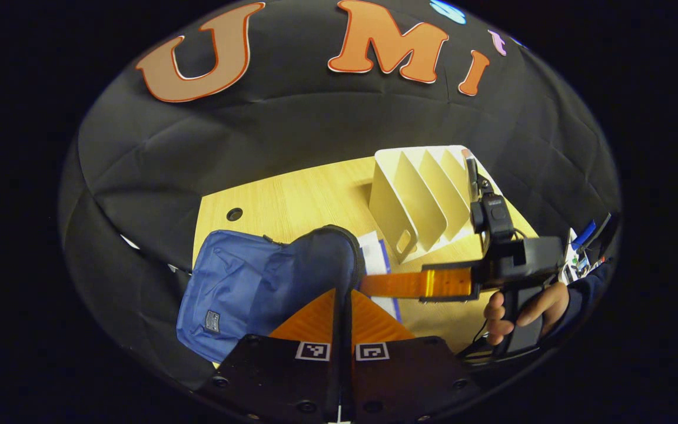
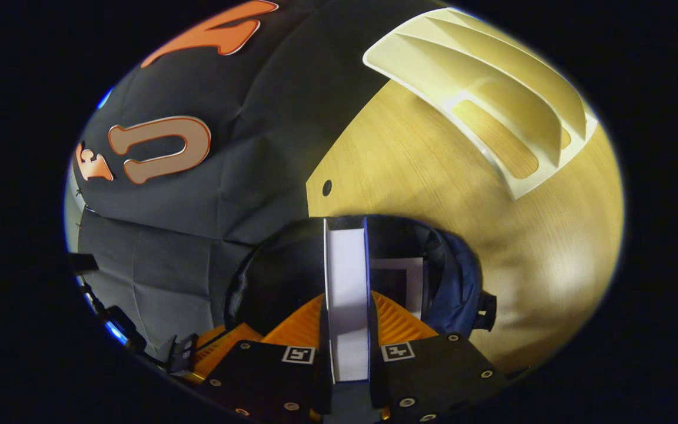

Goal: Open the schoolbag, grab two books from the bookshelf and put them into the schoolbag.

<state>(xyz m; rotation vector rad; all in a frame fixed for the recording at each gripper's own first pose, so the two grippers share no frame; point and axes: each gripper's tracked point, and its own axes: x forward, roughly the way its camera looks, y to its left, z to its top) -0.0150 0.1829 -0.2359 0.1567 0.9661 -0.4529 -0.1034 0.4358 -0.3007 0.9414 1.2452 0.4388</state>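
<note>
One white-paged book (image 2: 348, 294), pinched between the right gripper (image 2: 348, 321) fingers, hangs over the open blue fabric schoolbag (image 1: 245, 288) (another already inside); left gripper (image 1: 342, 315) fingers clamp the bag's rim; cream slotted bookshelf (image 1: 421, 197) stands empty.

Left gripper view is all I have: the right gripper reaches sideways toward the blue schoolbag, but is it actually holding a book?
Observer: Yes. In the right gripper view, the right gripper is shut on a book, held edge-on with its white page block facing the camera.
Operator: Where is it pointing?
Observer: At the open mouth of the schoolbag. The dark inside lies directly behind the book.
Operator: Is anything inside already?
Observer: What looks like another book shows inside the mouth, just right of the held one in that view.
</note>
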